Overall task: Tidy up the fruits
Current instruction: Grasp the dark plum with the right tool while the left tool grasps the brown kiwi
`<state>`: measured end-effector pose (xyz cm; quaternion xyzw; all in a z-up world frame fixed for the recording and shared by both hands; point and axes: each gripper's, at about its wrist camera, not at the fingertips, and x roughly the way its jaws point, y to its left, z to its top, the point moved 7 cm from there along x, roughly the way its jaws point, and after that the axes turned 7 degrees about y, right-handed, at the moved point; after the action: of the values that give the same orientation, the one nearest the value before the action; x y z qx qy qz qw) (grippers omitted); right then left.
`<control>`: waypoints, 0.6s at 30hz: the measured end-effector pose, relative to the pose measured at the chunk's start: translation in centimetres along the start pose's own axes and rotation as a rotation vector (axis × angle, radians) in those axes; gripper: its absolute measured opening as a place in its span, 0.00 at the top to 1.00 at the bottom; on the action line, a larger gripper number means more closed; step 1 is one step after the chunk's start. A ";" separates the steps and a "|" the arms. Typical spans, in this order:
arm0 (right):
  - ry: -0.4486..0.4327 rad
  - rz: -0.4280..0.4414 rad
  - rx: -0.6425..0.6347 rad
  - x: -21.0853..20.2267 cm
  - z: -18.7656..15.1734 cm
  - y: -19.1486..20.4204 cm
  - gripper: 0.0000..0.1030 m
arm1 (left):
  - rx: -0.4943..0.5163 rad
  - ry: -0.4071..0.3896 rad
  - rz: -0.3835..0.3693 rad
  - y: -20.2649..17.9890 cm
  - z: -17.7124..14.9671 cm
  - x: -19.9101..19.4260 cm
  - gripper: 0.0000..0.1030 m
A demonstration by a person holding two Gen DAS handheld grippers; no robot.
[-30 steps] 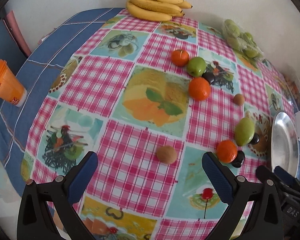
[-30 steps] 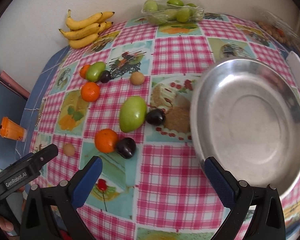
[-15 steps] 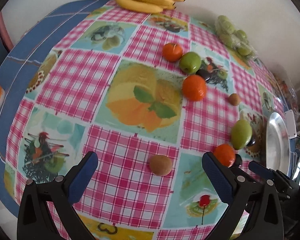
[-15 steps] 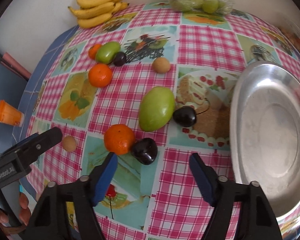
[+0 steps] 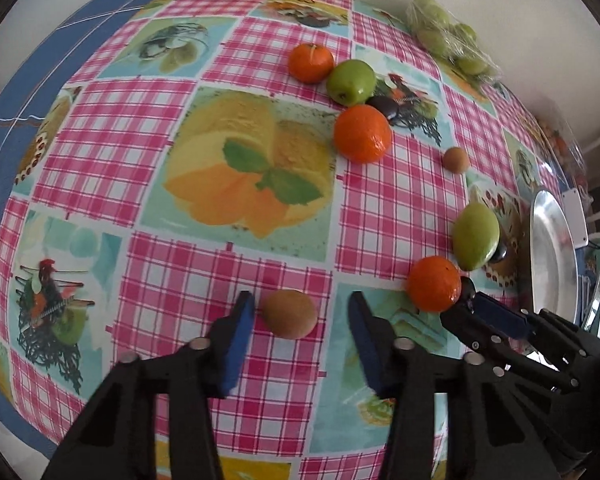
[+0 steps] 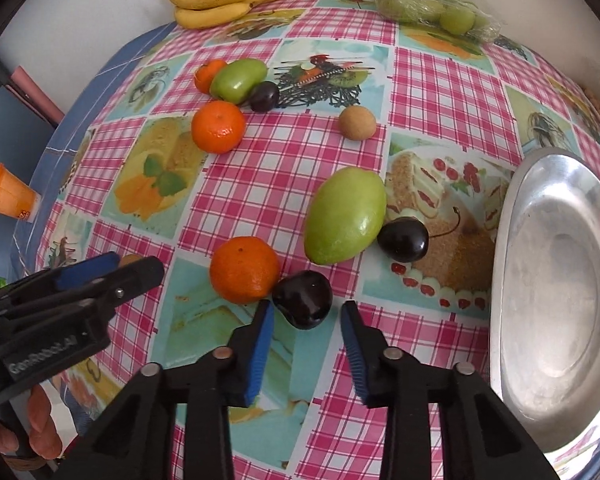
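Straddling kiwi (image 5: pixel 289 313): left tool (image 5: pixel 301 313) released | right tool (image 6: pixel 307 319) released, flanking plum (image 6: pixel 302 298)

Behind your table (image 5: pixel 80 128) a plain pale wall (image 6: pixel 100 12) runs across from ten to two o'clock. The pink checked oilcloth (image 6: pixel 432 92) with food pictures lies over a blue cloth (image 5: pixel 4 112), bare toward nine o'clock. Soft, even light falls on it.

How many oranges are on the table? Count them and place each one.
3. One orange lies against the dark fruit in front of the right tool; one farther back on the left; one half hidden behind the green fruit. More may be hidden.
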<state>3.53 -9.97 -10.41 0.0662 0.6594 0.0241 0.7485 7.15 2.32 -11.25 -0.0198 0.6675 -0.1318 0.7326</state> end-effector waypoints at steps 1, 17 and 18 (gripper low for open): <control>0.000 0.003 -0.004 0.0 0.0 0.1 0.70 | 0.002 0.001 0.004 0.0 0.0 0.1 0.62; -0.049 0.037 0.028 -1.7 0.0 -0.5 0.74 | -0.032 -0.016 0.006 1.2 -0.2 -1.0 0.73; -0.053 0.041 0.029 -1.9 0.0 -0.6 0.74 | -0.035 -0.019 0.004 1.3 -0.3 -1.2 0.73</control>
<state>3.22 -10.78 -8.63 0.0913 0.6380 0.0280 0.7641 6.98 3.84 -10.38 -0.0325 0.6629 -0.1186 0.7386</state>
